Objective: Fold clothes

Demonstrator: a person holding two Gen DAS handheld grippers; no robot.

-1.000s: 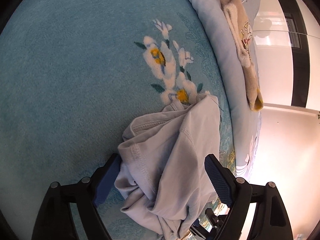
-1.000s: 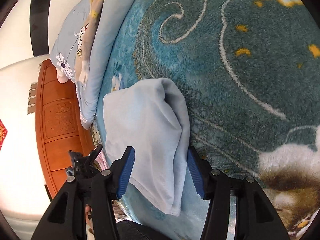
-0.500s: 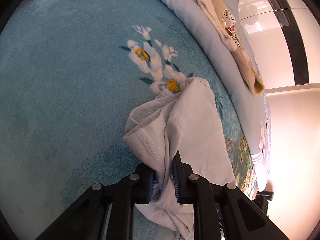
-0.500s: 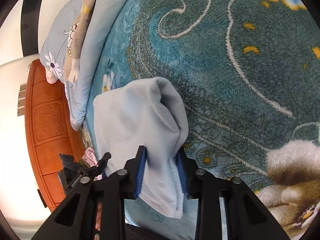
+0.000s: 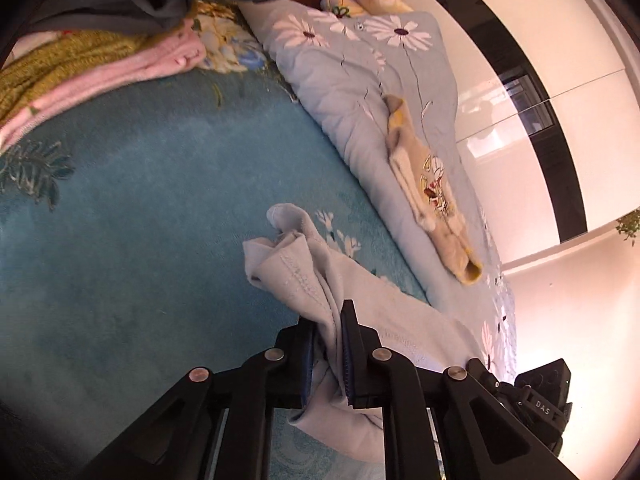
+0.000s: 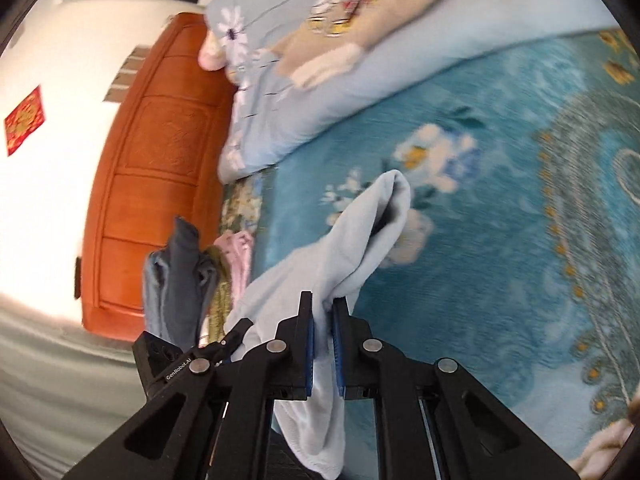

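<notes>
Both grippers are clamped on the same pale blue garment (image 5: 372, 320). The left gripper (image 5: 329, 354) has its blue pads closed tight on a bunched fold near a stitched hem, cloth squeezed between the jaws and spilling out below them. Above the pads the fabric stands up in a crumpled peak, and the rest drapes off to the right toward the other gripper, whose black body shows at the lower right edge of the left view.

Over on the right wrist view, the right gripper (image 6: 323, 344) is pinched shut too, on a thick gather of the garment (image 6: 352, 248). One end rises past the pads in a rolled loop, the other hangs down between the arms of the tool. The cloth stretches left toward the left gripper's body.

Under it all lies a teal blanket (image 5: 132, 240) with white and yellow flowers. Beyond that sits a light blue quilt (image 5: 360, 88) printed with daisies, and a beige folded garment (image 5: 432, 200) rests on top of it. A pile of clothes (image 5: 92, 60), pink, olive and dark grey, sits at the blanket's far corner by an orange wooden headboard (image 6: 156, 168). The right view is a little blurred.
</notes>
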